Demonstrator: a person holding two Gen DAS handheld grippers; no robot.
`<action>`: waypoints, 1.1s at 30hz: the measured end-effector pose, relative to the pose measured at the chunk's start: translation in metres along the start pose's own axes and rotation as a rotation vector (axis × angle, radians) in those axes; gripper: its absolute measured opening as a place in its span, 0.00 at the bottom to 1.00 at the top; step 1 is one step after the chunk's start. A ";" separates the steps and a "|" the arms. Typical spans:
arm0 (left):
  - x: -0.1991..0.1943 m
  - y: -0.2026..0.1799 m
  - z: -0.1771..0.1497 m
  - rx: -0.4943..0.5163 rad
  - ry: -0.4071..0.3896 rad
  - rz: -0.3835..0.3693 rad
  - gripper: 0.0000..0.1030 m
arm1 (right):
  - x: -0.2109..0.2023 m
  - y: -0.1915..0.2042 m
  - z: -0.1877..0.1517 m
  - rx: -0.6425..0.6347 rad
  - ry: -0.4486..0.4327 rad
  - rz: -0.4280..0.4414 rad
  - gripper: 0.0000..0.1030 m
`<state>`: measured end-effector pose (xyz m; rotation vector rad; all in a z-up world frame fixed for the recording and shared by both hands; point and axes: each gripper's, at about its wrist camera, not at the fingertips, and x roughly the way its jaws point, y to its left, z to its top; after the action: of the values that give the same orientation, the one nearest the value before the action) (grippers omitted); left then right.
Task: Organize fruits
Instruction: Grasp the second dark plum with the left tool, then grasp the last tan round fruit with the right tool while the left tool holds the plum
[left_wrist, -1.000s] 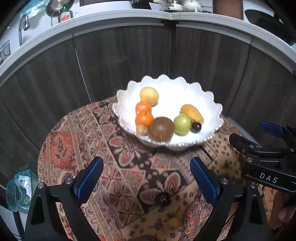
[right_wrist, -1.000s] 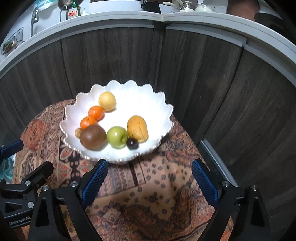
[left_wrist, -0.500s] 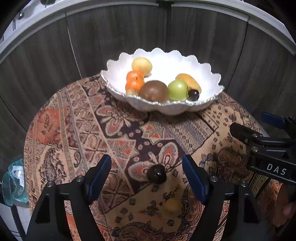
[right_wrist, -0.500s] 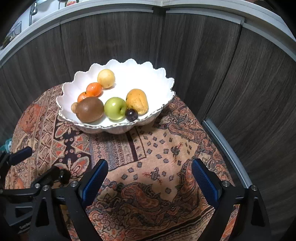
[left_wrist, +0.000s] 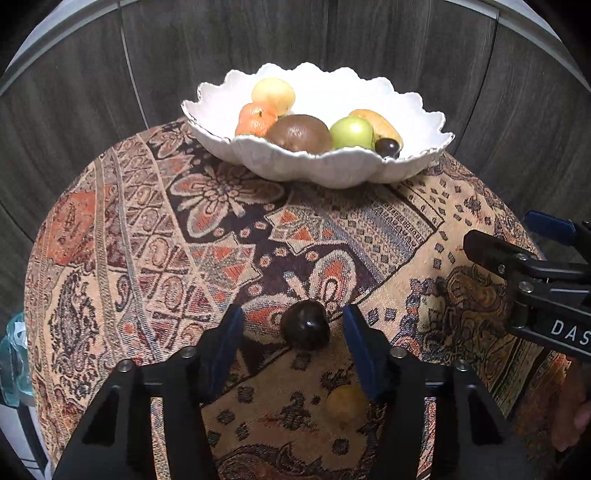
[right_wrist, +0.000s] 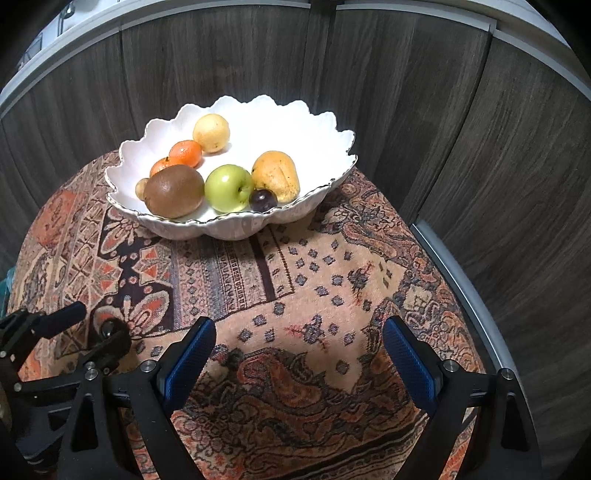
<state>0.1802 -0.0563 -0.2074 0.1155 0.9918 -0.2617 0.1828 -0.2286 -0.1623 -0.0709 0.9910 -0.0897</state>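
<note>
Presently my left gripper (left_wrist: 293, 332) was closing around the dark plum (left_wrist: 305, 329), which lay on the patterned cloth (left_wrist: 147, 258) between the pads, not yet pinched, bowl (left_wrist: 332, 170) at twelve o'clock; my right gripper (right_wrist: 299, 354) stood wide, empty, farther off.

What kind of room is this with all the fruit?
Probably a home kitchen or dining corner. A white scalloped bowl of fruit sits on a patterned cloth over a small table, beside dark wood-grain cabinet fronts under a pale countertop edge.
</note>
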 end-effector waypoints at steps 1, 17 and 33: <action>0.002 0.000 -0.001 0.000 0.004 -0.004 0.45 | 0.001 0.000 0.000 0.000 0.001 0.000 0.90; -0.004 0.003 -0.004 -0.008 0.001 -0.040 0.26 | -0.003 0.004 -0.001 -0.011 -0.007 0.017 0.90; -0.059 0.054 -0.039 -0.062 -0.037 0.046 0.26 | -0.027 0.067 -0.017 -0.124 -0.011 0.139 0.86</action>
<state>0.1321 0.0137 -0.1804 0.0770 0.9588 -0.1899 0.1570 -0.1595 -0.1561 -0.1154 0.9874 0.0997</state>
